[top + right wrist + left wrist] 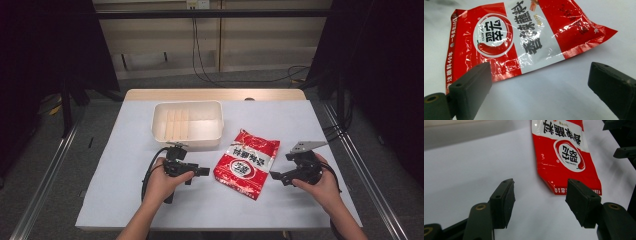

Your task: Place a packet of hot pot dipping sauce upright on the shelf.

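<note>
Jaws nearest us: both hand-held grippers stand open and hold nothing; left hand-held gripper (pixel 204 171) and right hand-held gripper (pixel 274 176) flank the packet.
Packet: red-and-white sauce packet (pixel 246 162) lies flat, middle of the worktop (pixel 125 195), toward its near edge.
Handling: we judge it light, soft, crinkly, its glossy film slippery.
Hold: we would pinch a sealed end seam (pixel 586 48), not the belly.
Beyond: white tray (pixel 187 141) nearer the far edge.

White-topped table (pixel 125 190), grey floor (pixel 40 165), black curtains (pixel 385 60), pale wall panels (pixel 260 45).
</note>
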`<state>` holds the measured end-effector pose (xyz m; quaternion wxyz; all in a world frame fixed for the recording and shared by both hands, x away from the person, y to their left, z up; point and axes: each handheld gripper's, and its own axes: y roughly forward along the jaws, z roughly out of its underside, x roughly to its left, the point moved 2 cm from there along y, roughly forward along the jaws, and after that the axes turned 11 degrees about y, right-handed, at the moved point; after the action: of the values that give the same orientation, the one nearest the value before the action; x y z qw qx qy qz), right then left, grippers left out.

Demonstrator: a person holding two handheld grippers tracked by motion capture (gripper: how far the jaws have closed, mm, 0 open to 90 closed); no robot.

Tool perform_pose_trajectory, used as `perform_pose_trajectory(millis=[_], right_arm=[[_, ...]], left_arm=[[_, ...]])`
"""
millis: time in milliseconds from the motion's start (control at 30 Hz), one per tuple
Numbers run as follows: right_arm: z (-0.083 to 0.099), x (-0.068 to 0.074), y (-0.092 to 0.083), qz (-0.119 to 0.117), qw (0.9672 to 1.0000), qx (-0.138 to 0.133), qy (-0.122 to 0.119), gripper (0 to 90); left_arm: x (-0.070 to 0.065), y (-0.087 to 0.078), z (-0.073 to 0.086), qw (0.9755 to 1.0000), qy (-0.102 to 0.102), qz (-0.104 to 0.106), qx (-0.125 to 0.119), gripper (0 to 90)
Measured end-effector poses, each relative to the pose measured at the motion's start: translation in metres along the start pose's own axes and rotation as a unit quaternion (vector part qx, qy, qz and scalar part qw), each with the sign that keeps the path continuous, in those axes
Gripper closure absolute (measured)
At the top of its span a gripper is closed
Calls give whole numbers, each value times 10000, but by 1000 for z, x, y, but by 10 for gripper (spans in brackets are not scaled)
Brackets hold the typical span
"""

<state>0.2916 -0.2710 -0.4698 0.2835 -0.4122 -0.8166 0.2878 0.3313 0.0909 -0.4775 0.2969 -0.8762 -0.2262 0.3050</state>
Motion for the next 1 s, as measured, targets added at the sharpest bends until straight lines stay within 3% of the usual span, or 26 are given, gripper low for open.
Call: perform_pose_trajectory(millis=[133,233,333,367,400,533,633,733,800,833,1000], right_arm=[[-1,2,-1,-19,10000,-32,-16,50],[-1,2,0,-57,10000,-19,-30,50],[-1,2,1,-86,10000,9,-35,50],[-1,2,1,-92,10000,1,-36,50],[-1,2,1,-44,10000,-7,-37,50],[-2,1,-1,-48,10000,-39,2,50],[-2,2,0,-49,10000,-33,-18,50],[-2,1,0,-85,9999,-54,-26,50],[-2,1,-1,-95,9999,-75,-17,50],[-3,1,-1,-90,9999,-83,-6,50],[-3,0,-1,-108,9999,-75,2,50]], left_arm=[[-5,11,0,9997,-212,96,90,439],[-7,18,1,9995,-149,149,251,466],[-9,24,0,9994,-199,171,242,483],[-11,26,-1,9992,-310,162,195,496],[-11,26,-2,9992,-249,207,245,502],[-14,30,-2,9988,-430,162,173,556],[-14,31,-2,9989,-401,41,226,617],[-16,34,0,9980,-623,93,105,685],[-15,34,2,9985,-535,71,116,710],[-16,34,2,9984,-545,93,126,755],[-16,35,2,9981,-590,98,148,789]])
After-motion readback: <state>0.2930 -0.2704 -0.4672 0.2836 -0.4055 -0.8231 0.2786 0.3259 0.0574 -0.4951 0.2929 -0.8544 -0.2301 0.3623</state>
